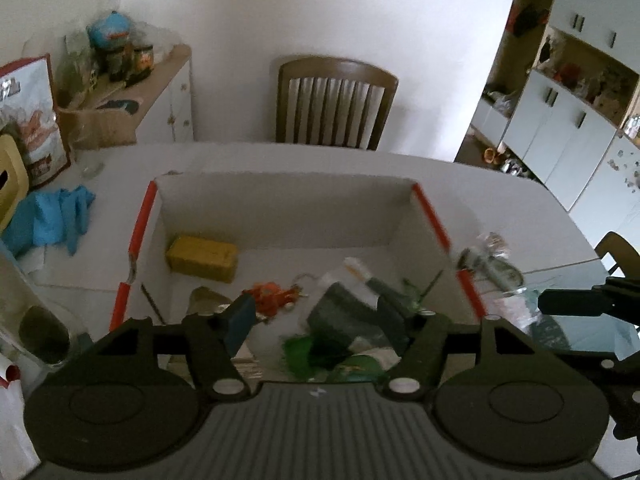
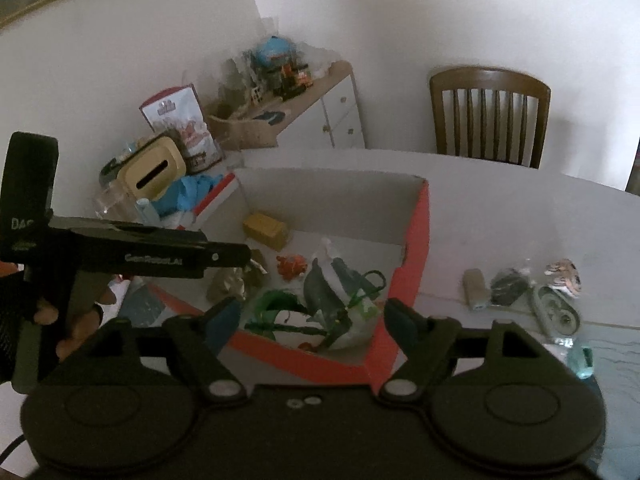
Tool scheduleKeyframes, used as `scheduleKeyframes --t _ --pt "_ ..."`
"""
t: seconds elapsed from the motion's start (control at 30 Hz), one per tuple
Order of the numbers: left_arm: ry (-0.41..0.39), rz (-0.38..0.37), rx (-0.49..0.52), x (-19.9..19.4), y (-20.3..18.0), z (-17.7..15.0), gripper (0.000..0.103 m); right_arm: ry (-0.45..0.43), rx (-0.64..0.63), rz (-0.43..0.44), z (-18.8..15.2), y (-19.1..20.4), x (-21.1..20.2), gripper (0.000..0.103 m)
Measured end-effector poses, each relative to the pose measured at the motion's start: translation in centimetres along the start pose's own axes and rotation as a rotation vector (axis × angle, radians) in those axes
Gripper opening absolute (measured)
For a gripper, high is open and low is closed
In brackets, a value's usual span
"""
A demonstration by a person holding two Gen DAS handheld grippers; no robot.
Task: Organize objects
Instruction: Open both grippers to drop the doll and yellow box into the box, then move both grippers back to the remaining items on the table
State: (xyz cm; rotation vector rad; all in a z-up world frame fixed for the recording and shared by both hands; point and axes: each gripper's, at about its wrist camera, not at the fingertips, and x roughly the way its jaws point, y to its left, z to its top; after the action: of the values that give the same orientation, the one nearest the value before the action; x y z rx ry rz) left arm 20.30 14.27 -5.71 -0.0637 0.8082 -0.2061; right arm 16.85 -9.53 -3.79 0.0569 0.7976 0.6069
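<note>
The left gripper (image 1: 316, 320), whose side reads roughly "GenRobot.AI", and the right gripper (image 2: 310, 320) both hover with jaws spread apart and nothing between them. Both are above a red-and-white cardboard box (image 2: 416, 248) on the table (image 2: 520, 216). Inside lie a yellow block (image 1: 202, 258), an orange toy (image 1: 272, 296) and green plastic bits (image 2: 280, 308).

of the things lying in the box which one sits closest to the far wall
The yellow block, alone in the far left corner of the box. The orange toy and the green pile lie nearer the grippers, toward the near side.
</note>
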Motion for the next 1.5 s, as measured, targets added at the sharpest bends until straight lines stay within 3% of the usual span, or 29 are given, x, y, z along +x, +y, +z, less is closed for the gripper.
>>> scheduleKeyframes --t 0.23,0.5,0.63,1.03,1.23,1.5 --pt "-0.059 0.001 0.021 -1.5 -3.5 -0.3 0.083 -0.041 0.031 0.002 -1.3 -2.4 -3.2 0.088" --pt "-0.113 -0.03 0.019 -1.4 -8.3 -1.2 0.085 -0.072 0.017 -0.058 -3.7 -6.5 -7.0 0.102" --pt "-0.147 -0.059 0.032 -1.0 -11.3 -1.8 0.087 -0.066 0.013 -0.103 -5.0 -9.3 -8.4 0.102" --pt "-0.09 -0.097 0.138 3.3 -19.8 -3.8 0.087 -0.038 0.052 -0.182 -7.0 -18.3 -9.9 0.102" --pt "-0.042 -0.066 0.133 6.5 -22.2 -4.7 0.087 -0.014 0.007 -0.223 -7.4 -20.8 -8.3 0.1" --pt "0.023 -0.042 0.135 11.2 -24.4 -5.4 0.087 0.024 -0.068 -0.203 -8.3 -22.7 -5.0 0.094"
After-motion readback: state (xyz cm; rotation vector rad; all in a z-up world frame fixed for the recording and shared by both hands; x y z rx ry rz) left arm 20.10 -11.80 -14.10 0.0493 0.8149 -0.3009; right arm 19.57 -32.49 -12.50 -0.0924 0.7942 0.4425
